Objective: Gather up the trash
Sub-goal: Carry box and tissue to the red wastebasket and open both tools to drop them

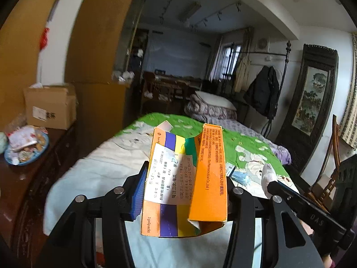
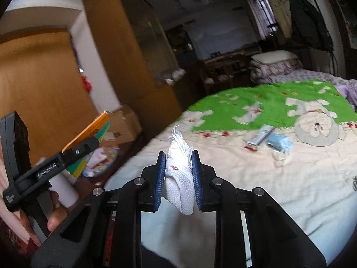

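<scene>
**A:** We've got both tools loaded. Our left gripper (image 1: 185, 192) is clenched on the orange medicine box (image 1: 185, 178), which stands upright between the pads, and our right gripper (image 2: 178, 176) is clamped around the crumpled white tissue (image 2: 179, 174). Both pieces of trash are up in the air above the bed (image 2: 267, 201).

**B:** The box worries us. It's crushed and its bottom flap hangs open at about 6 o'clock, so the walls could buckle further and let it slide out through the pads.

**A:** And the tissue is soft. It sags below the pads; a quick swing could tug it loose onto the sheet.

**B:** We also see our left tool at 9 o'clock in the right wrist view, fairly near. If we bring both loads to one bin together, the tools could knock and shake something free.

**A:** No bin shows in either view, so we can't tell how far we must carry.

**B:** More trash waits too: a blue face mask (image 2: 280, 143) at 2 o'clock on the bed, next to a small packet (image 2: 260, 135). We could forget those.
</scene>
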{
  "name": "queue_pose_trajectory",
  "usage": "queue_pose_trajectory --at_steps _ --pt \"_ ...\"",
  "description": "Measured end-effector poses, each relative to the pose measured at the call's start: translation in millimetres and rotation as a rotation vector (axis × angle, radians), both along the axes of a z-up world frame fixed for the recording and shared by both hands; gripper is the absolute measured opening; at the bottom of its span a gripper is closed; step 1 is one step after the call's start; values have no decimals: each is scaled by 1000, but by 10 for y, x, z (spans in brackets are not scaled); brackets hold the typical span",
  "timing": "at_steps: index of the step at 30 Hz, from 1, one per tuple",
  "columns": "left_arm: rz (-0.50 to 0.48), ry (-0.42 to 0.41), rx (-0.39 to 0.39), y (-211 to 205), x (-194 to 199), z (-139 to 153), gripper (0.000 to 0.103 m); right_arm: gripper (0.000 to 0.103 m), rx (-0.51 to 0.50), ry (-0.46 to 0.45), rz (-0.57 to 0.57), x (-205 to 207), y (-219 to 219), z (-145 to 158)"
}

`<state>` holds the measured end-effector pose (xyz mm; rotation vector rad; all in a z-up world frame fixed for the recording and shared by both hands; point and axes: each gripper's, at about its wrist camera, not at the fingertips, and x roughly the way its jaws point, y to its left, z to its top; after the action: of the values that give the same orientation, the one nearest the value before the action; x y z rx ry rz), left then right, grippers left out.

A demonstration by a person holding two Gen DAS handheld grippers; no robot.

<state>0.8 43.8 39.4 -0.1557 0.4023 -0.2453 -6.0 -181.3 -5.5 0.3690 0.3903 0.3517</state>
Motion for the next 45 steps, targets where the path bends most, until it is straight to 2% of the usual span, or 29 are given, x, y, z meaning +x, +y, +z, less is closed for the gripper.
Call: queue_pose_trajectory --at_steps 5,9,12,14,16,17,20,21,22,24,27,31,36,45 --pt "69 -46 3 326 -586 117 51 25 5 -76 67 -430 261 178" --pt "154 -87 60 586 -1039 116 52 25 -10 -119 117 -725 460 266" --pt "210 -64 89 765 -1186 1 55 25 -22 -125 148 -849 586 293" --pt "243 -12 98 920 -1212 -144 55 25 -33 -120 169 -864 662 296" --pt "255 59 87 1074 -1147 -319 55 25 -43 -108 189 -839 739 279" --pt "259 118 70 1184 -1102 -485 55 25 -47 -97 201 -805 782 249" --pt "264 229 59 1343 -903 -855 55 25 -58 -52 231 -694 903 116" --pt "266 271 63 1390 -826 -1019 59 25 -63 -36 239 -662 941 70" --pt "267 319 67 1432 -750 -1182 69 25 -69 -15 250 -617 986 10" --pt "281 396 54 1520 -631 -1423 82 25 -80 26 266 -510 1071 -114" --pt "286 488 10 1686 -531 -1721 86 25 -88 84 289 -344 1185 -284" --pt "342 513 19 1839 -500 -1855 91 25 -106 145 324 -155 1364 -476" --pt "397 523 38 1947 -424 -1905 93 25 -135 187 352 -28 1535 -605" --pt "446 491 86 1979 -466 -1869 94 25 -183 202 379 37 1774 -651"
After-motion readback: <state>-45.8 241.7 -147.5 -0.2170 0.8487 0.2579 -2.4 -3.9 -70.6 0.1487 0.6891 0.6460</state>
